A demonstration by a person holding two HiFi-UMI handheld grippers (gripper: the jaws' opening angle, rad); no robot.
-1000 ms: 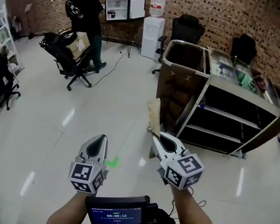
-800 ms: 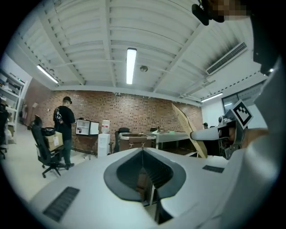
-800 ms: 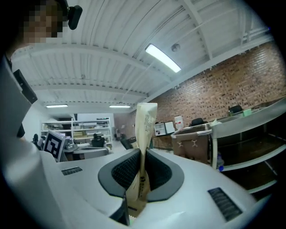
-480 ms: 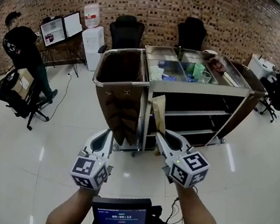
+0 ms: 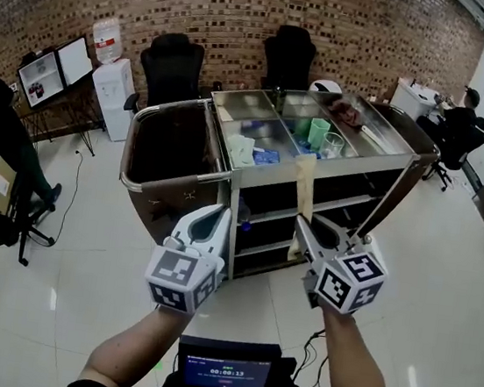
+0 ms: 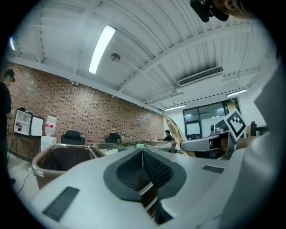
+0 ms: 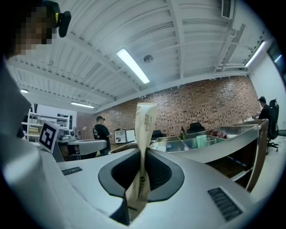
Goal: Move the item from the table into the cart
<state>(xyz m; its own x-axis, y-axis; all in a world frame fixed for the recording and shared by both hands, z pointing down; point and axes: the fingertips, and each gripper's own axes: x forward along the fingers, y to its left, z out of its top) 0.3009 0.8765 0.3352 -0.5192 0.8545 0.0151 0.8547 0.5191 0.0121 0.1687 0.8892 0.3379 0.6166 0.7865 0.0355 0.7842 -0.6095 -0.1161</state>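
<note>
The steel cart [image 5: 403, 156] stands in front of the person, with a brown bag bin [image 5: 167, 147] hanging at its left end. Its top trays hold a green cup [image 5: 318, 132], a clear glass [image 5: 332, 144], folded white items [image 5: 241, 149] and a blue pack [image 5: 266, 157]. The long beige paper packet [image 7: 144, 129] is in the air before the cart shelves, its long axis upright, its free end pointing up. The right gripper [image 5: 306, 228] clamps its lower part. The left gripper [image 5: 216, 220] has its jaws together on nothing.
</note>
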